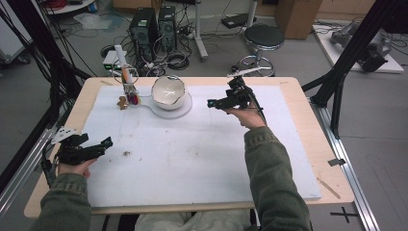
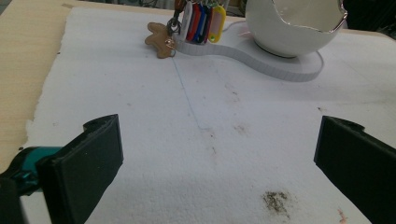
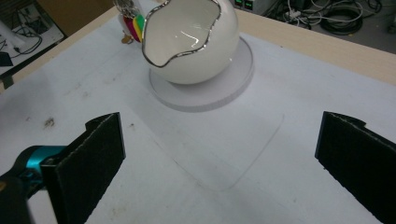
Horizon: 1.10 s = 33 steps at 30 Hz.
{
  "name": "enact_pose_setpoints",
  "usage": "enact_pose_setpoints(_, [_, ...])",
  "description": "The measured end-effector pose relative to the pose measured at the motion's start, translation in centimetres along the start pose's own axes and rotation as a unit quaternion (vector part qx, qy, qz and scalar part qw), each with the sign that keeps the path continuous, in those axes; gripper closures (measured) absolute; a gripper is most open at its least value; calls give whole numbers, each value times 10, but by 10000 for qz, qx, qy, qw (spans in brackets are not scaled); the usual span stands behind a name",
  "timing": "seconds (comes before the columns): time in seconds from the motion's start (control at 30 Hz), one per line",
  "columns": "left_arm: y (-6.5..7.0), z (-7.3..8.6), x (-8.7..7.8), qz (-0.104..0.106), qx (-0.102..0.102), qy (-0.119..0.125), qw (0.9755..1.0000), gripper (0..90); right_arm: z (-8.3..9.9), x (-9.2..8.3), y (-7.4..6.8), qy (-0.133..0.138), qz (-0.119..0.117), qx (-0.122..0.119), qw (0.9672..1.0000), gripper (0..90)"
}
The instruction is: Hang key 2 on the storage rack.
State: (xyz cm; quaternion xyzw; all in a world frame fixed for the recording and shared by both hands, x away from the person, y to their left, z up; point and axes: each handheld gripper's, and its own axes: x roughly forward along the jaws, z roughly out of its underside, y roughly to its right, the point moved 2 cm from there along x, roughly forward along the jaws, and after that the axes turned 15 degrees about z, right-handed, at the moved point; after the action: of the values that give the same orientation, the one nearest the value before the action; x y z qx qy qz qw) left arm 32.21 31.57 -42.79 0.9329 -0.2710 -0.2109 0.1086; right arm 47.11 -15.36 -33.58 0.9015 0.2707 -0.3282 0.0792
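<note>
A white egg-shaped bowl (image 1: 168, 91) with a jagged silver rim stands on a flat white base (image 1: 183, 109) at the back of the white foam mat (image 1: 192, 154). To its left a bunch of coloured key tags (image 1: 131, 98) hangs from a small stand (image 1: 124, 72), with a tan figure charm (image 1: 123, 102) lying beside it. My right gripper (image 1: 210, 103) hovers to the right of the bowl (image 3: 189, 39), open and empty. Low at the mat's left edge sits my left gripper (image 1: 108, 142), open, nothing between its jaws. The left gripper view has the tags (image 2: 201, 22), charm (image 2: 159, 39) and bowl (image 2: 294, 23) far ahead.
The mat lies on a wooden table (image 1: 312, 130). A small dark stain (image 1: 126, 153) marks the mat near my left gripper. Beyond the table stand computer towers (image 1: 153, 29), cables and a stool (image 1: 263, 38). Black frame posts (image 1: 351, 53) rise at both sides.
</note>
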Motion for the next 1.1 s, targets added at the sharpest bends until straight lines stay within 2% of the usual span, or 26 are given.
enact_pose_setpoints(0.33, [0,0,0,-3,13,-17,10000,17,25,-5,17,-58,79,218,9997,7])
enact_pose_setpoints(0.63, [1,0,0,-10,20,-22,10000,16,48,-13,31,-60,290,341,9990,8])
enact_pose_setpoints(0.8, [1,1,0,-14,11,-21,10000,16,66,-16,35,-113,367,382,9985,7])
enact_pose_setpoints(0.9, [1,1,0,-18,11,-24,10000,16,77,-19,39,-123,404,495,9979,7])
enact_pose_setpoints(1.03, [1,1,0,-24,11,-41,10000,16,91,-22,44,-149,564,534,9969,8])
enact_pose_setpoints(1.1, [1,1,0,-25,16,-55,10000,16,94,-23,44,-324,706,445,9960,7])
